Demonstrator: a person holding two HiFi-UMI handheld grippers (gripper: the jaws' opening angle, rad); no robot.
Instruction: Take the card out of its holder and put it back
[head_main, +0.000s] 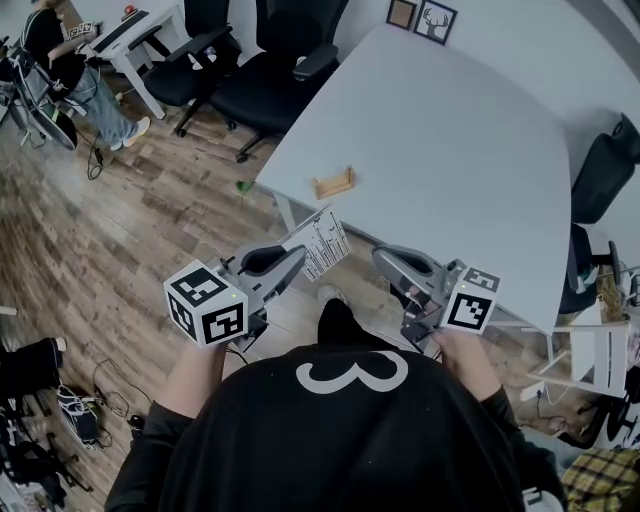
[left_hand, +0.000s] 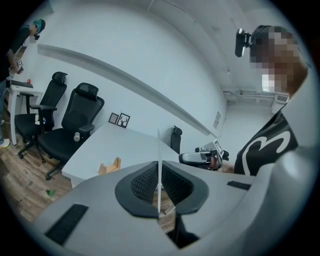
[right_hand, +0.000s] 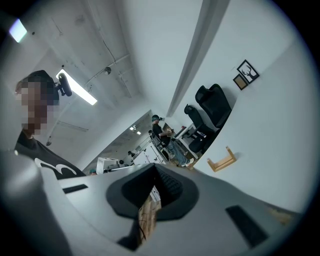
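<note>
Pale grey table is filling the upper right of the head view, with wood floor and black office chairs lying beyond its left edge. A small wooden holder is sitting empty on the table, close to the near edge by the near left corner. The card is hanging in the air over the floor, just short of that near edge. The left gripper is clenching the card by one end; in its own view the card is showing edge-on between the pads. The card's long axis is running from the jaws out toward the table, its free end pointing roughly at the holder, its printed face turning up to the head camera. The right gripper is hovering beside it, jaws pressed together on nothing. Risk, as a judgement: being pinched at one end only, the thin card could be pivoting or bending and missing the slot, nudging the light holder off the near edge.
</note>
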